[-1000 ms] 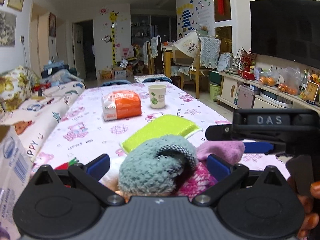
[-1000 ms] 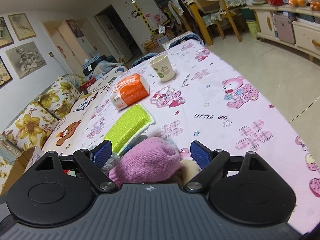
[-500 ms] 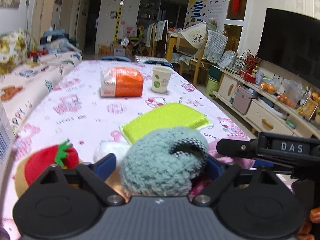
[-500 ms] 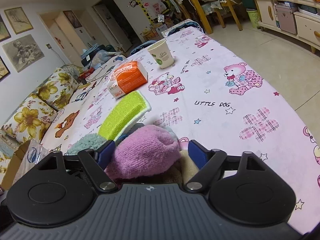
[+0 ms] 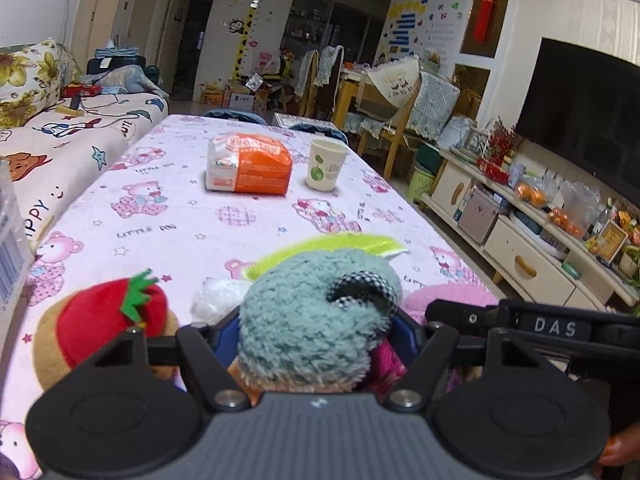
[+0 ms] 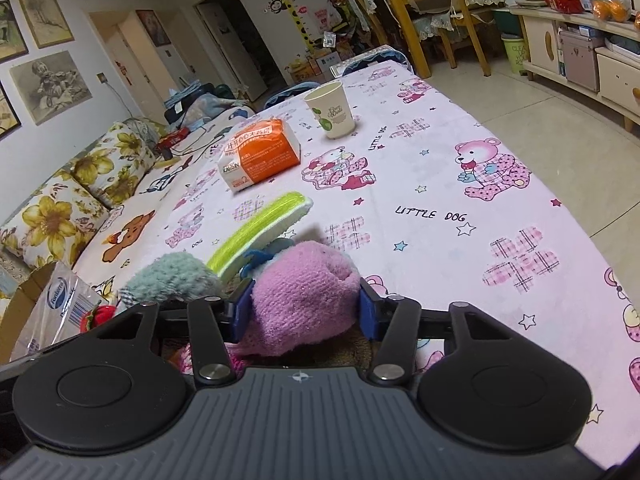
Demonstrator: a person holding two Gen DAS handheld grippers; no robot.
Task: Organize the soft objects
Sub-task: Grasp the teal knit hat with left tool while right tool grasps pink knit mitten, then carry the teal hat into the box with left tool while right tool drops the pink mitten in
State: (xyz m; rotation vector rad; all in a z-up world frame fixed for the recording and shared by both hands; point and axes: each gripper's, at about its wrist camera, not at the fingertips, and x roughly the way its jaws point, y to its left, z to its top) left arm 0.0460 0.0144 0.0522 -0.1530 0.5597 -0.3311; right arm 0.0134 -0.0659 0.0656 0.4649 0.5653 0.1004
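Left wrist view, change: the left gripper (image 5: 316,332) has just been closing, and its blue pads are now pinching the teal plush sock (image 5: 316,312); a second ago they were standing wide of it.
Left wrist view, place: the sock is lying at the near end of the table (image 5: 180,220), just in front of the green sponge cloth (image 5: 340,246).
Left wrist view, axis: its long axis is running away from the camera, checked cuff up and right.
Right wrist view, change: the right gripper (image 6: 304,312) has likewise been closing and is now squeezing the pink plush sock (image 6: 304,296).
Right wrist view, axis: the sock's length is pointing forward, rounded end farthest.
Meaning: both soft pieces are probably becoming ready for lifting.
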